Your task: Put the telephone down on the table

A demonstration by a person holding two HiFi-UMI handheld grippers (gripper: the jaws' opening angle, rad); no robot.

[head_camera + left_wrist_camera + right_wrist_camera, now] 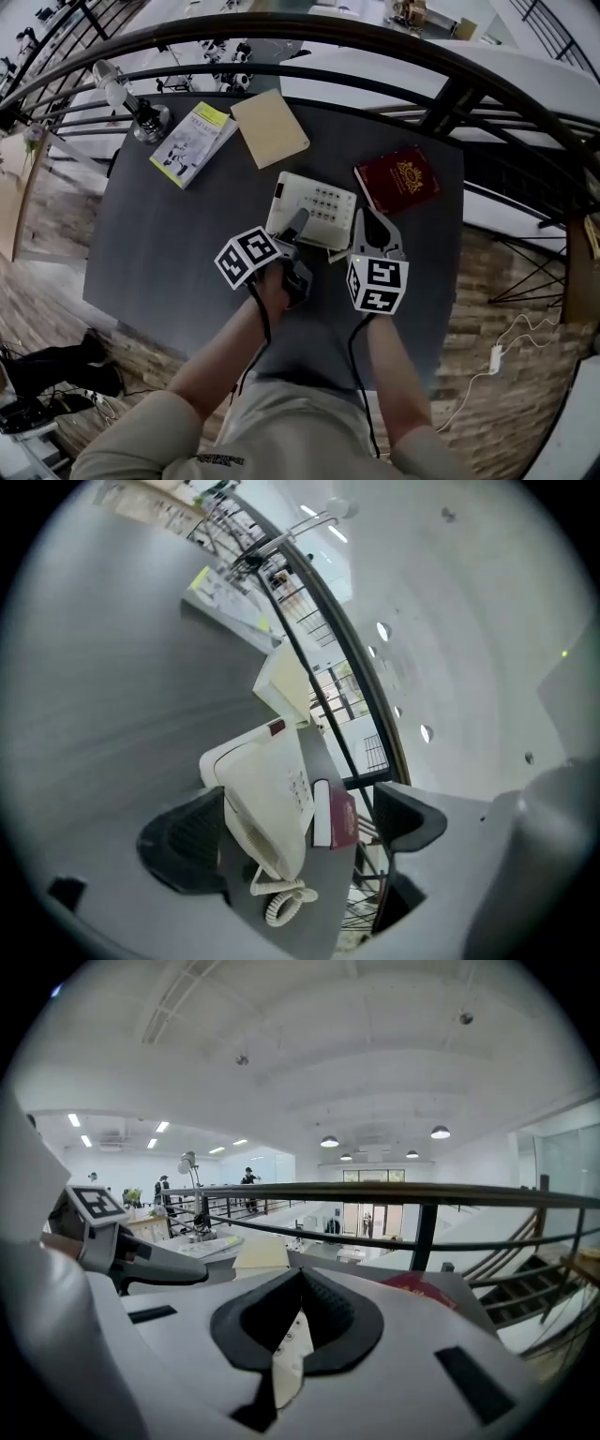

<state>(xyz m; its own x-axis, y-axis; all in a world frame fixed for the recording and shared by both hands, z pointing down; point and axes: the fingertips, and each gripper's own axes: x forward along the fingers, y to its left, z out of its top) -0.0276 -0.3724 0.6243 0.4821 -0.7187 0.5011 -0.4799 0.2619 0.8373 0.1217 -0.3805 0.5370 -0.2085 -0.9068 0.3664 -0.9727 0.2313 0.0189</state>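
Observation:
The cream telephone (pixel 314 204) lies flat on the dark grey table (pixel 169 244), its handset in the cradle. In the left gripper view the telephone (pixel 267 789) sits between wide-apart jaws, and its coiled cord (pixel 281 904) lies on the table in front. My left gripper (pixel 297 246) is open, with one pad (pixel 187 841) close beside the handset. My right gripper (pixel 375 225) stands at the phone's right edge with its jaws shut tip to tip (pixel 300 1279). A sliver of the telephone's keypad (pixel 286 1354) shows below them.
A red book (pixel 397 178) lies just right of the phone. A tan notebook (pixel 270 127), a white-and-yellow booklet (pixel 194 142) and a desk lamp (pixel 141 112) stand toward the far left. A dark railing (pixel 375 42) curves behind the table.

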